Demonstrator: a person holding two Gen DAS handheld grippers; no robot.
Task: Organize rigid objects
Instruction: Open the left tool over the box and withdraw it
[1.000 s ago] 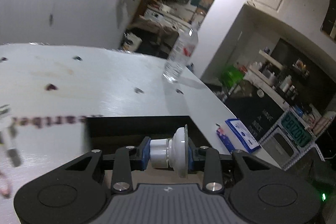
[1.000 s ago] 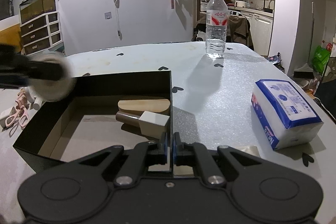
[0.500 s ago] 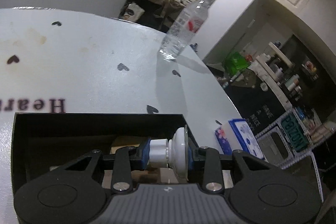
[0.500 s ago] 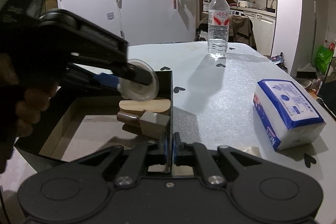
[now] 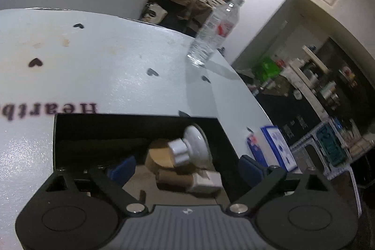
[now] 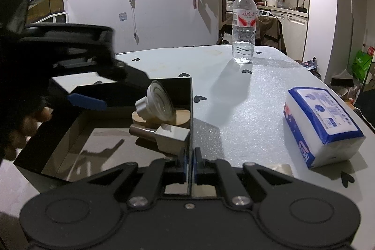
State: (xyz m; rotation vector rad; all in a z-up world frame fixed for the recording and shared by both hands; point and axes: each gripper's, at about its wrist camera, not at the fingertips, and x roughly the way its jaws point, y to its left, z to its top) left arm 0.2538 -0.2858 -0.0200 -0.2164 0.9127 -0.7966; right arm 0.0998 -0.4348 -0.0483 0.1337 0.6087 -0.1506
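Note:
A white suction-cup knob (image 5: 192, 149) hangs loose over the open black box (image 5: 117, 128). It touches neither pad of my left gripper (image 5: 186, 168), whose jaws are opening wide above the box. In the right wrist view the knob (image 6: 157, 104) is just above a round wooden piece (image 6: 181, 116). A brown cylinder with a white block (image 6: 172, 137) also lies inside the box. One blue pad (image 6: 86, 102) of the left gripper shows to the left of the knob. My right gripper (image 6: 189, 159) is shut on the box's thin right wall (image 6: 191, 109).
A clear water bottle (image 6: 243, 25) stands at the far side of the white table (image 6: 246, 109). A blue and white tissue pack (image 6: 321, 125) lies on the right of the table. A person's hand (image 6: 25, 125) holds the left gripper at the far left.
My left gripper came in over the box with the knob clamped, then its jaws spread wide and the knob came free. The right gripper kept still on the box wall.

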